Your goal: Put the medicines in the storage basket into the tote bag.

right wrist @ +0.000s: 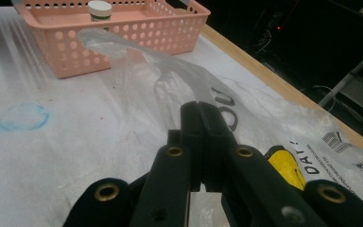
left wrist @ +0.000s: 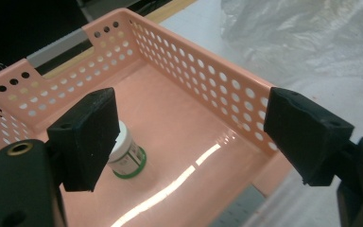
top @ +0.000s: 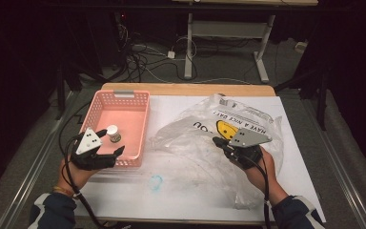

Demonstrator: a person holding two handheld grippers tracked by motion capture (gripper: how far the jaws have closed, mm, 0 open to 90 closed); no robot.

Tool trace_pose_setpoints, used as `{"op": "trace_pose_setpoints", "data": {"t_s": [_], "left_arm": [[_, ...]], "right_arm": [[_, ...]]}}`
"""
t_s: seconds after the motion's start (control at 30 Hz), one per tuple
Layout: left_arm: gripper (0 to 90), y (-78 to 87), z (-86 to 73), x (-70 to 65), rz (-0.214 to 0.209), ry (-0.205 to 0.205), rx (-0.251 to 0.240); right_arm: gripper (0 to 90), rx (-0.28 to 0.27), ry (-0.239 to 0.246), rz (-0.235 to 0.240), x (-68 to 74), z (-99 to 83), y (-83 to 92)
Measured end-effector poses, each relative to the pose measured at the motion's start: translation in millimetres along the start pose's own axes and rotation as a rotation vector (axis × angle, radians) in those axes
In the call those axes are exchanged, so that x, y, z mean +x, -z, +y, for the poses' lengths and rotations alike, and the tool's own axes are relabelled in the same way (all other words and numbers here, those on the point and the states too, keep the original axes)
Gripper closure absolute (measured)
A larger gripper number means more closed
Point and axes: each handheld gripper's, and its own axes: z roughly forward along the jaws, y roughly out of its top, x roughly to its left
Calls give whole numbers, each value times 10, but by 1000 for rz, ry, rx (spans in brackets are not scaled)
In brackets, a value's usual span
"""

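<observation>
Operator: Left gripper [top: 108, 151] status: jaws spread wide, nothing between the pads, positioned over the near end of the pink perforated basket [top: 101, 101]. From the left gripper view the small white jar [left wrist: 125, 152] with the green base stands upright on the basket floor, just behind the left jaw and apart from it

Inspector: Confirm jar location against the high view

Operator: Confirmed. Jar [top: 113, 133] sits inside the basket, toward its near left part, clear of the walls. It appears placed and released

Inspector: Right gripper?

Operator: Right gripper [top: 218, 141] has its jaws pressed together. Its own view shows the clear plastic bag [right wrist: 170, 71] pulled up into a taut ridge running away from the jaw tips, so the judgement is that film is pinched between them; the exact contact point is hidden by the jaws themselves

Inspector: Bag position?

Operator: Bag [top: 205, 143] lies crumpled across the middle and right of the white table cover [top: 124, 191], printed side up, its left edge just beside the basket

Inspector: Progress assessment?

Operator: Judged well along: one item has been transferred into the basket. No further contents can be made out inside the bag, since the film is too creased to tell. Remaining work likely covers releasing the bag and withdrawing the left gripper
</observation>
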Motion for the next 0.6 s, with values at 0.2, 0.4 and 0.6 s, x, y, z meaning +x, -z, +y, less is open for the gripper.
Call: {"op": "trace_pose_setpoints", "data": {"t_s": [0.2, 0.4, 0.6], "left_arm": [[181, -149, 130, 225, 38, -44, 88], [179, -469, 160, 462, 19, -42, 253], [177, -742, 176, 663, 22, -25, 429]], "right_arm": [[900, 2, -5, 15, -14, 1, -24], [900, 7, 10, 39, 19, -1, -53], [900, 17, 9, 55, 35, -15, -53]]}}
